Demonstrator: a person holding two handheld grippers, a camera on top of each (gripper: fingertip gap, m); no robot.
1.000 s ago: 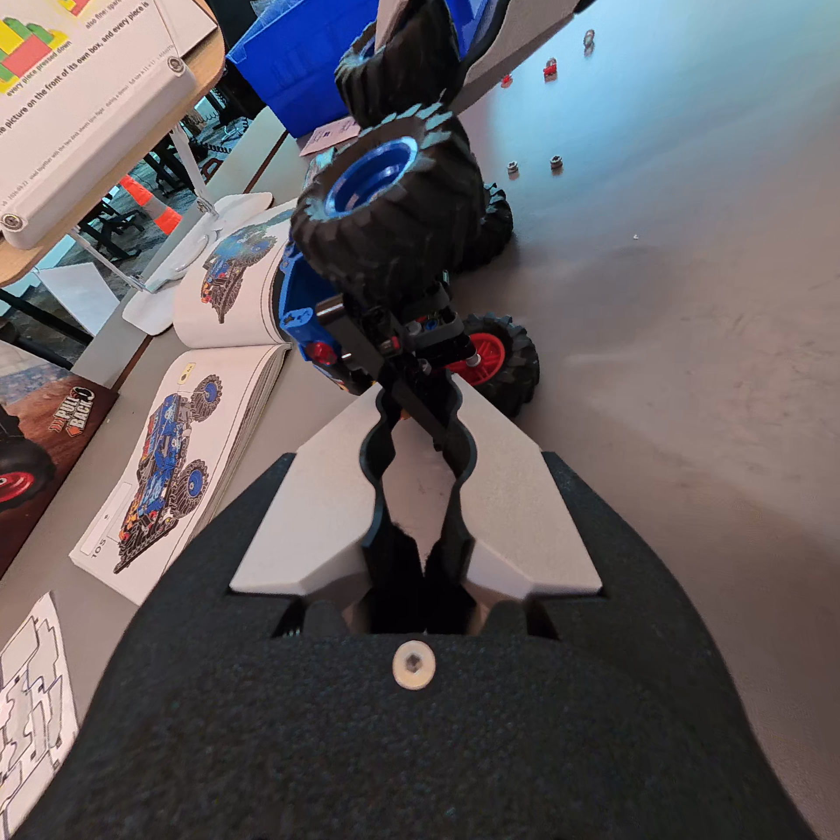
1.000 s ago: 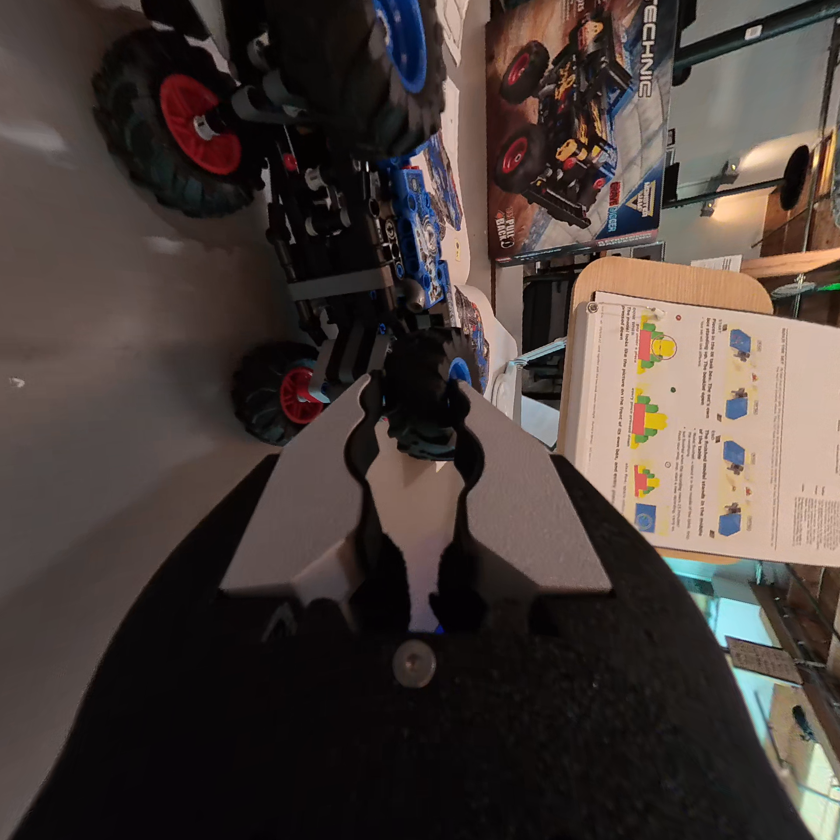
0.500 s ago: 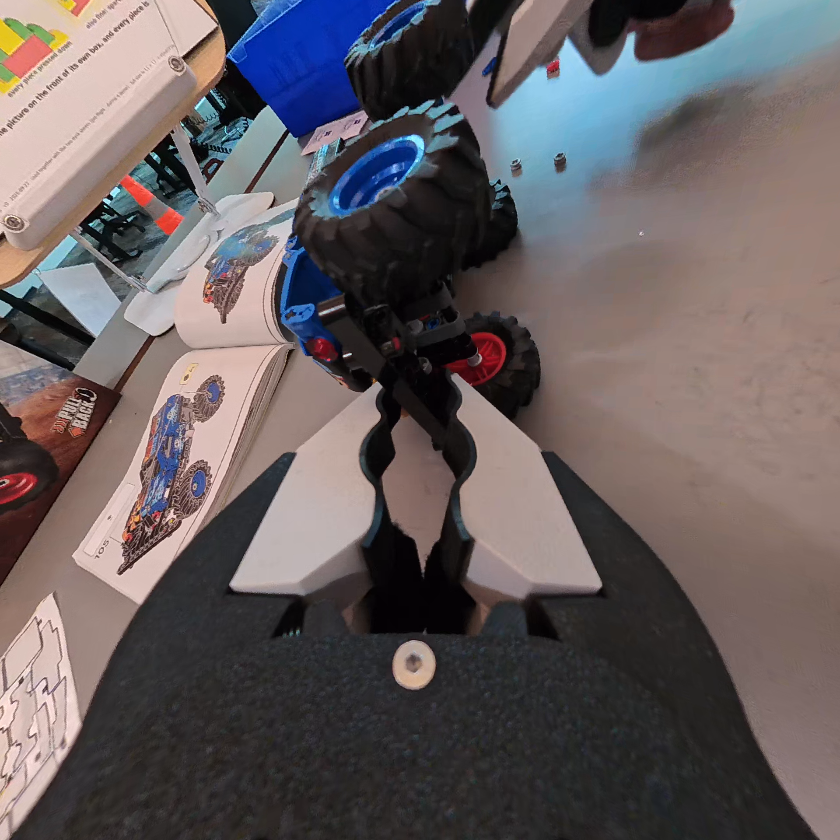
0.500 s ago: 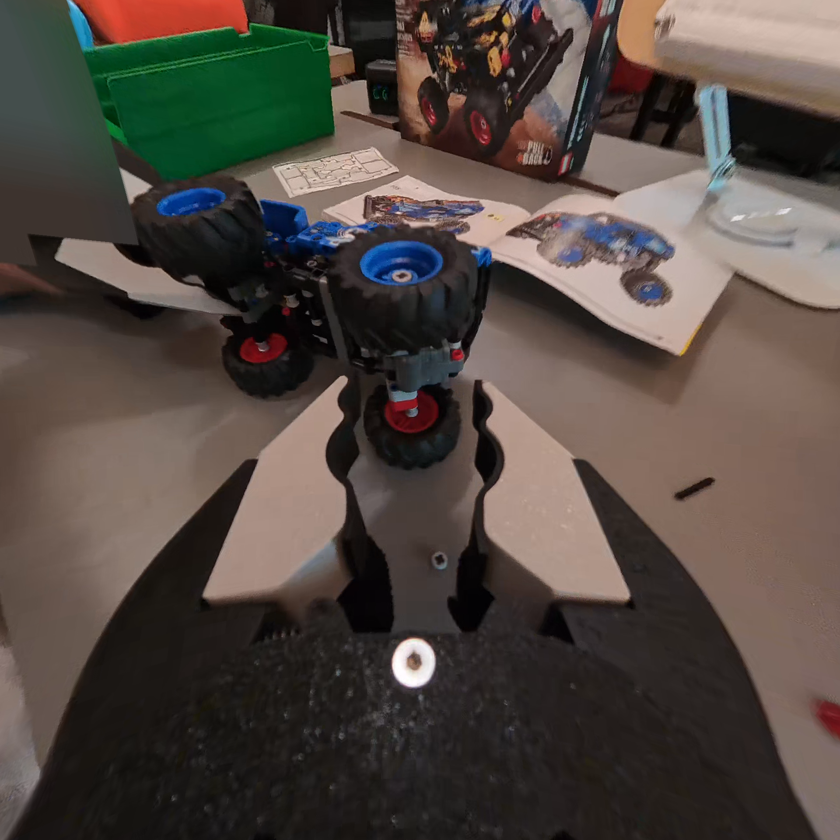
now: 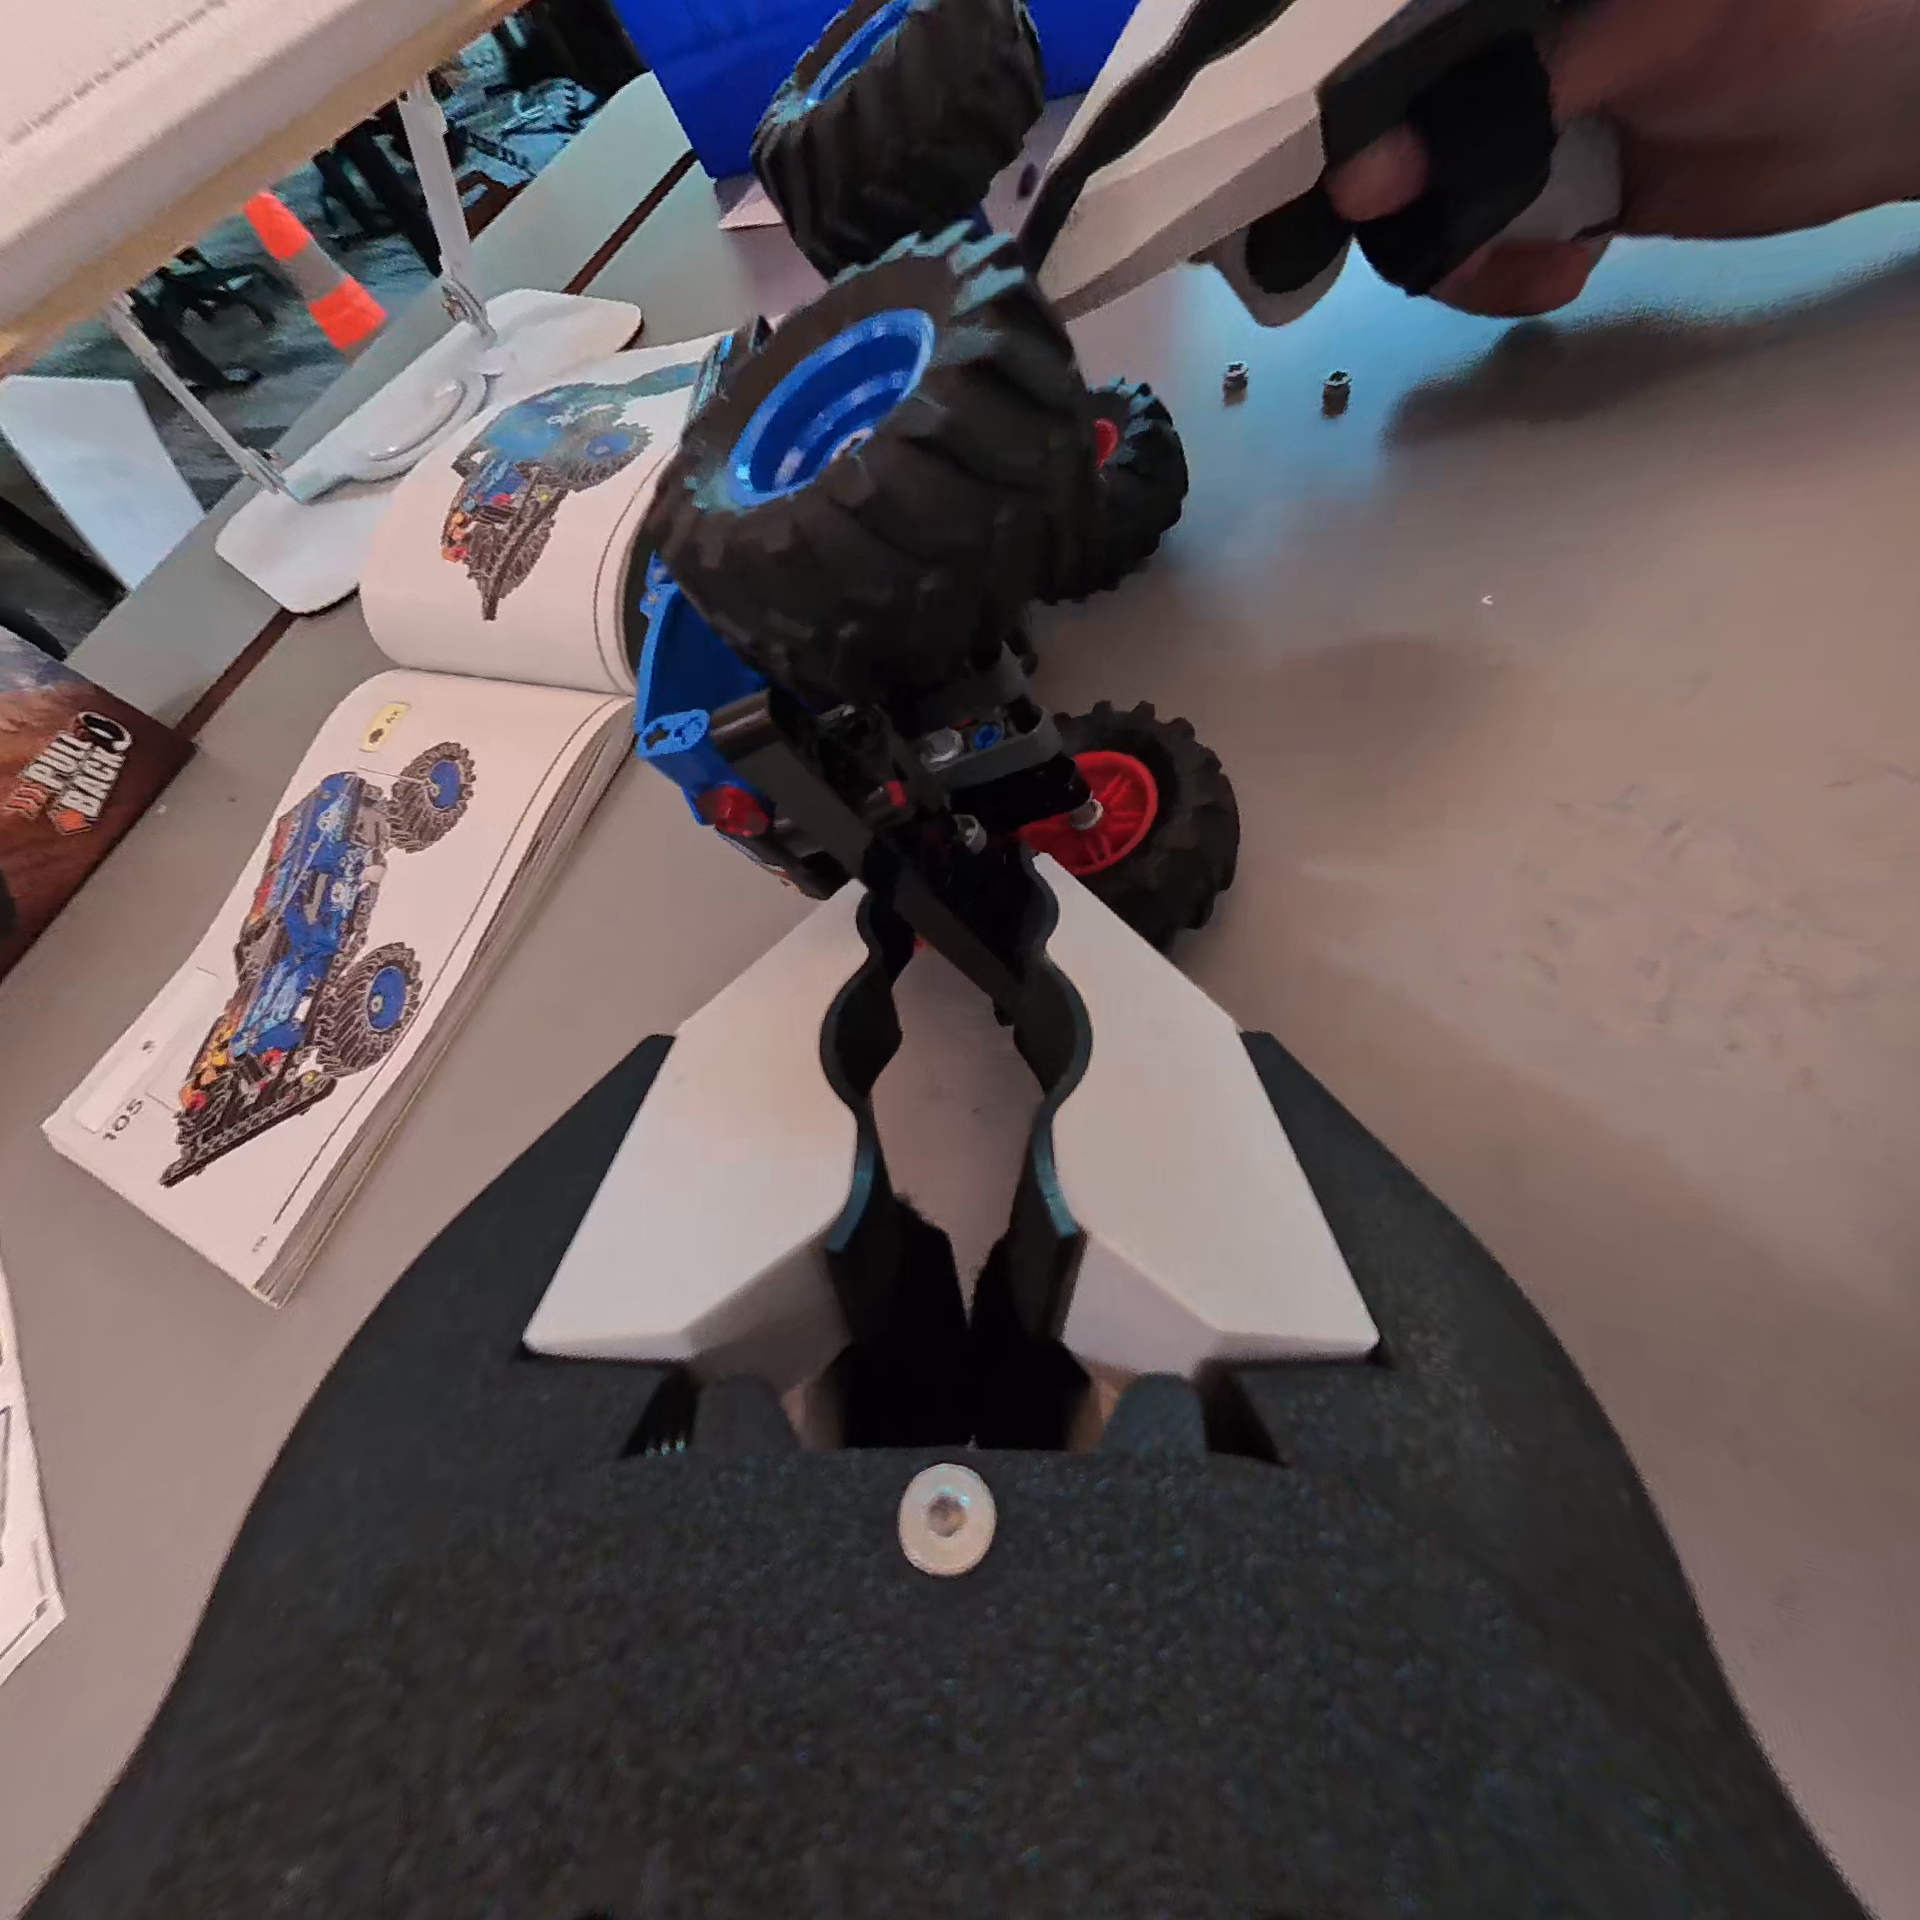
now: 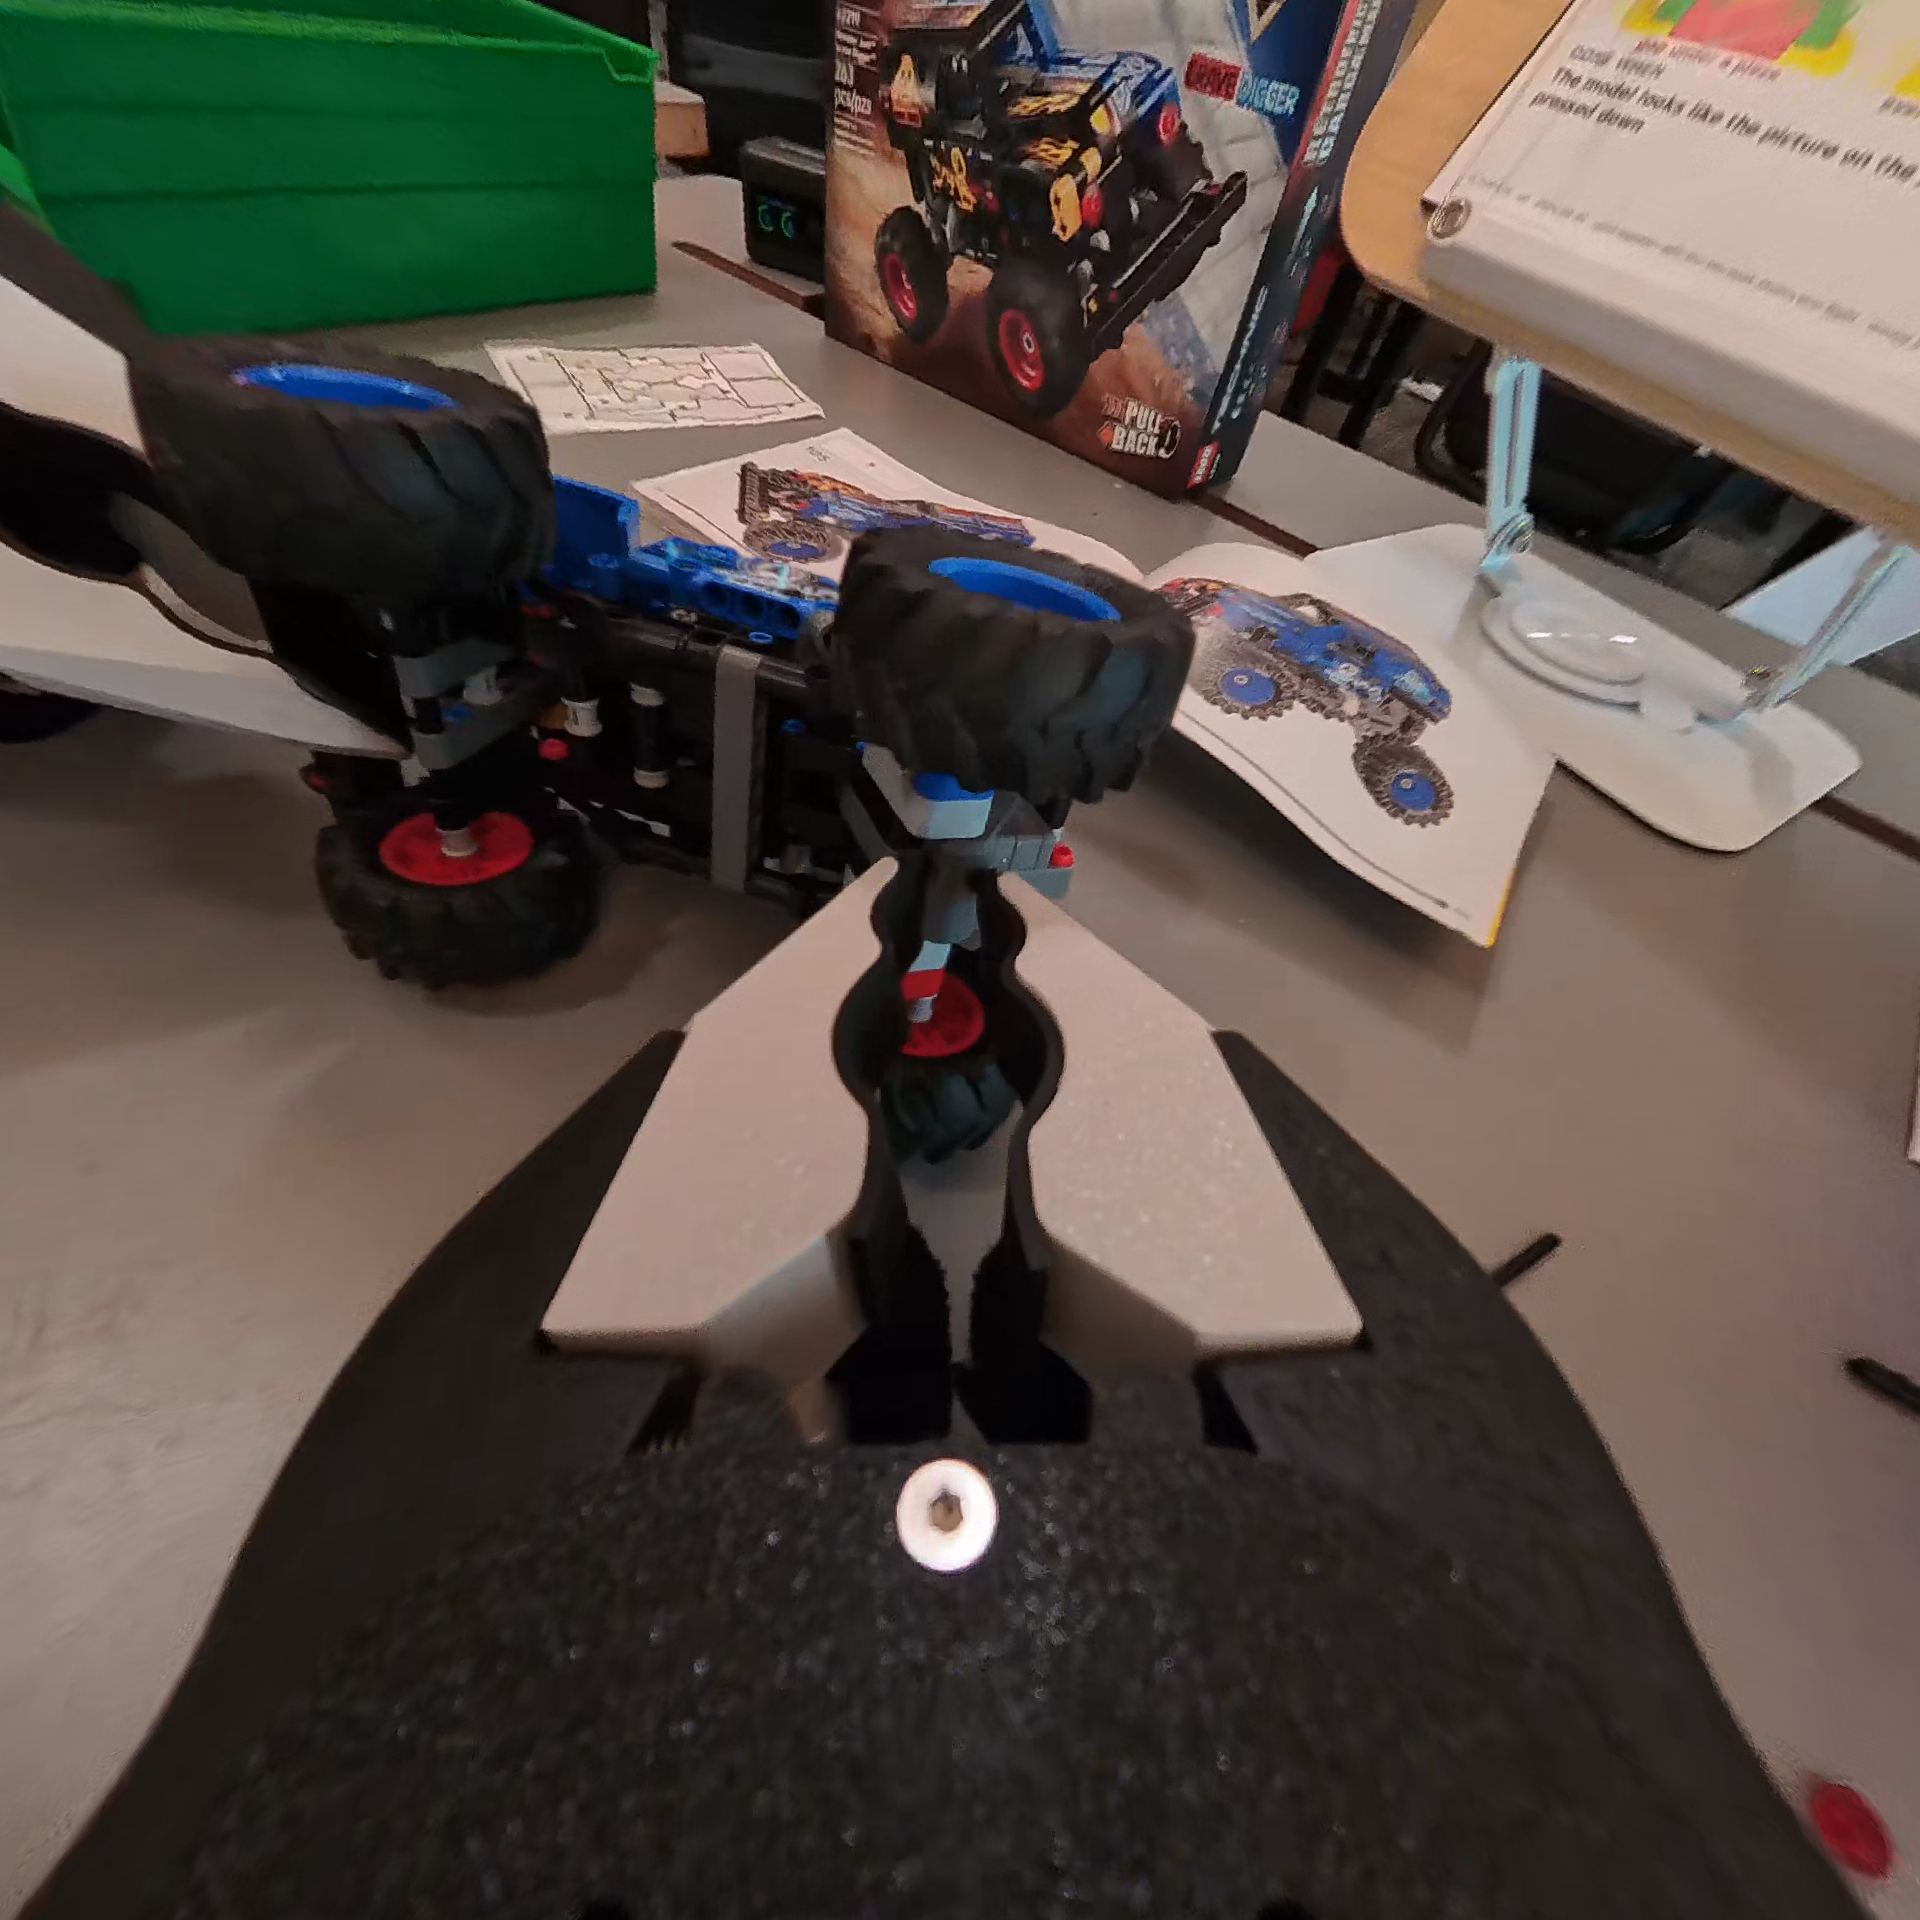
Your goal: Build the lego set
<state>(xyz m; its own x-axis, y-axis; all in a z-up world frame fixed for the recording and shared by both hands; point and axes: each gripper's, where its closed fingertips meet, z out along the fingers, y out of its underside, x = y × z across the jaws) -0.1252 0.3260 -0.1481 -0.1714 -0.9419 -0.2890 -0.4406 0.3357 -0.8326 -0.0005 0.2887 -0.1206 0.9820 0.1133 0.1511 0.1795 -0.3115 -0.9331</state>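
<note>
The blue and black monster truck (image 5: 862, 499) lies on its side on the grey table (image 5: 1558, 935), two blue-hub wheels up and two red-hub wheels down. My left gripper (image 5: 956, 914) is shut on a black beam at the truck's end. My right gripper (image 6: 948, 904) is shut on the grey axle block between a blue-hub wheel (image 6: 1008, 675) and the red-hub wheel (image 6: 940, 1023) below it. In the left wrist view one white finger (image 5: 1174, 156) of the right gripper and the hand holding it reach in behind the far wheel. In the right wrist view a left gripper finger (image 6: 156, 665) shows beside the truck (image 6: 717, 675).
An open instruction booklet (image 5: 312, 966) lies beside the truck; it also shows in the right wrist view (image 6: 1351, 727). Behind stand the set's box (image 6: 1039, 208), a green bin (image 6: 312, 177), a blue bin (image 5: 717, 62) and a document stand (image 6: 1662, 675). Small loose parts (image 5: 1233, 379) and black pins (image 6: 1522, 1252) lie on the table. About 15 cm separates my left fingertips from my right.
My right gripper let go of the blue-hub wheel, opened, swung round to face the truck's underside, and closed on the axle block. My left gripper kept its hold; the truck tilted slightly.
</note>
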